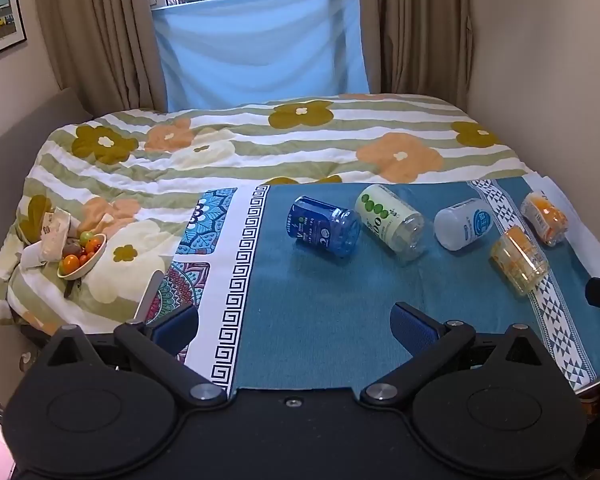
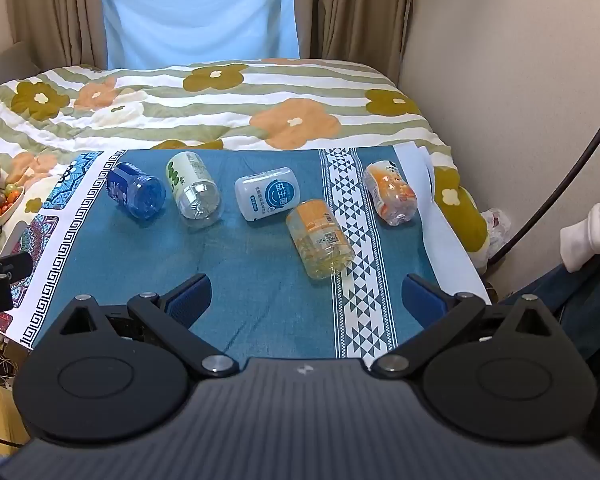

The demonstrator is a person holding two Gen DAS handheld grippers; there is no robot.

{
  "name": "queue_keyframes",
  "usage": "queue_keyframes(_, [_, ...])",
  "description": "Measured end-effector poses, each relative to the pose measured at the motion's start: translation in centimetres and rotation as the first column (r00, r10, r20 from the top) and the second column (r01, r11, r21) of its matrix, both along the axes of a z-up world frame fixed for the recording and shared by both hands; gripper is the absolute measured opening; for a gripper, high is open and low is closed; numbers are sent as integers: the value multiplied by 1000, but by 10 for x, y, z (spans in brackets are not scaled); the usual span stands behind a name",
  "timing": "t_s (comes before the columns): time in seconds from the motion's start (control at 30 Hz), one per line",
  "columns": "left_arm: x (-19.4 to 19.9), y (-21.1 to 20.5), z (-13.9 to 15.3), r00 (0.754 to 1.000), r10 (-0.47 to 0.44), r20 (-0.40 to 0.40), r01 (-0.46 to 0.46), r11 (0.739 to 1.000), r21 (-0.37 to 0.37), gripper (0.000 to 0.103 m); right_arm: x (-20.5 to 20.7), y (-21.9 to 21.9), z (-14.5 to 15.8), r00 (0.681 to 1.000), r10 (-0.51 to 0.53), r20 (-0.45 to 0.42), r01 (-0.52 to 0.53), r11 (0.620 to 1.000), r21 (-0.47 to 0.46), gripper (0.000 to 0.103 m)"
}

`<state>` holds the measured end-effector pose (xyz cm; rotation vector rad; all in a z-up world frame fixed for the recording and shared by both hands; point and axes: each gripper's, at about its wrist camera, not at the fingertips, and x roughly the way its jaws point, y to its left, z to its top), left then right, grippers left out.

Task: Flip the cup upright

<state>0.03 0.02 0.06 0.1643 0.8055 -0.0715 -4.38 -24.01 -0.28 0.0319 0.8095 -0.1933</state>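
Several plastic cups lie on their sides on a teal cloth (image 1: 320,312) (image 2: 236,264). From left: a blue cup (image 1: 325,226) (image 2: 136,191), a pale green-dotted cup (image 1: 390,220) (image 2: 194,189), a white cup (image 1: 463,223) (image 2: 268,193), a yellow-orange cup (image 1: 518,265) (image 2: 320,238), and an orange-print cup (image 1: 545,218) (image 2: 389,192). My left gripper (image 1: 294,326) is open and empty, near the cloth's front edge, short of the blue cup. My right gripper (image 2: 306,300) is open and empty, just in front of the yellow-orange cup.
A flowered quilt (image 1: 260,148) covers the bed behind the cloth. A bowl of small fruit (image 1: 82,256) (image 2: 2,204) sits at the left. A wall is at the right, curtains and a window behind. A person's sleeve (image 2: 592,232) is at the far right.
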Motion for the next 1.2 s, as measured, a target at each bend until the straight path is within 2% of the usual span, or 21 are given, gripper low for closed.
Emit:
queue_keyframes(0.13, [-3, 3, -1, 1000, 1, 30, 0, 1000, -16, 103, 0, 0, 0, 1000, -1, -2, 1, 1000, 2, 103])
queue_keyframes(0.2, [-6, -1, 3, 999, 2, 47, -3, 1000, 2, 103, 0, 0, -1, 1000, -1, -1, 1, 1000, 2, 103])
queue_keyframes(1.2, [-5, 2, 3, 999, 15, 38, -14, 1000, -16, 103, -1, -2, -2, 1000, -2, -2, 2, 1000, 4, 103])
